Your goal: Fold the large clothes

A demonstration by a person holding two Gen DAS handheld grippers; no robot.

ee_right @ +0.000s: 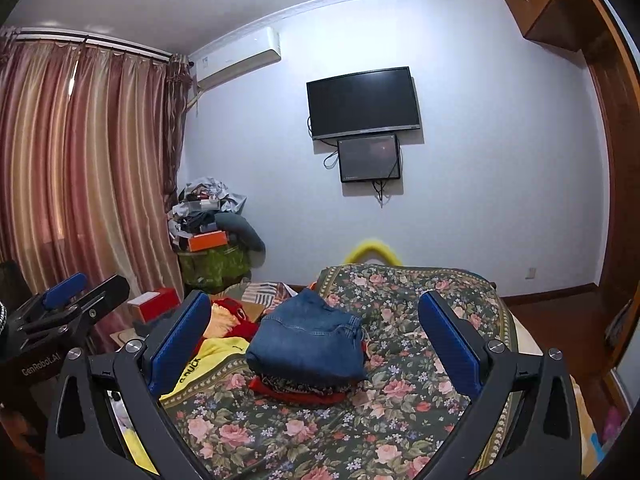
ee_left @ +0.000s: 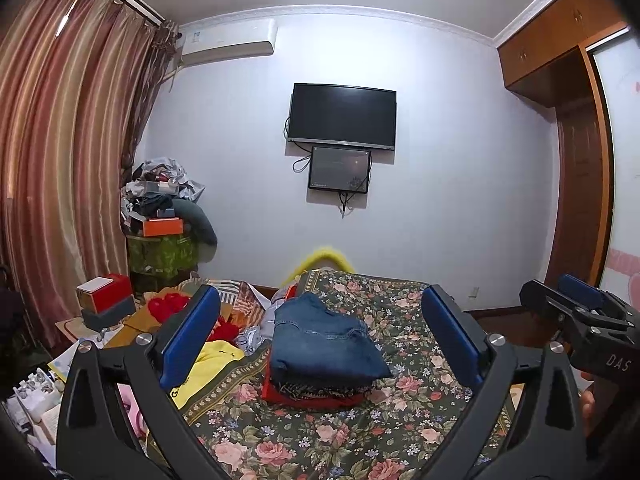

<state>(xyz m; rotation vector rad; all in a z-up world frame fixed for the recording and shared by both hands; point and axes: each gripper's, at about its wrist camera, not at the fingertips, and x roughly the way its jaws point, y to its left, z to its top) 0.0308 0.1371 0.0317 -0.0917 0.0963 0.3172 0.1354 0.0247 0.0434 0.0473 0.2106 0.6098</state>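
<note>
Folded blue jeans [ee_left: 326, 340] lie on top of a small stack of folded clothes, with a red garment [ee_left: 304, 398] at the bottom, on the floral bedspread [ee_left: 320, 440]. The jeans also show in the right wrist view [ee_right: 308, 344]. My left gripper [ee_left: 320, 332] is open and empty, held above and short of the stack. My right gripper [ee_right: 316, 336] is open and empty too, beside it. Each gripper shows at the edge of the other's view, the right one [ee_left: 576, 304] and the left one [ee_right: 68, 292].
A yellow garment [ee_left: 208, 368] and red clothes [ee_left: 168, 304] lie left of the stack. Boxes [ee_left: 106, 296] and a cluttered pile [ee_left: 164, 208] stand by the curtain. A TV [ee_left: 342, 116] hangs on the far wall. A wardrobe [ee_left: 580, 160] is on the right.
</note>
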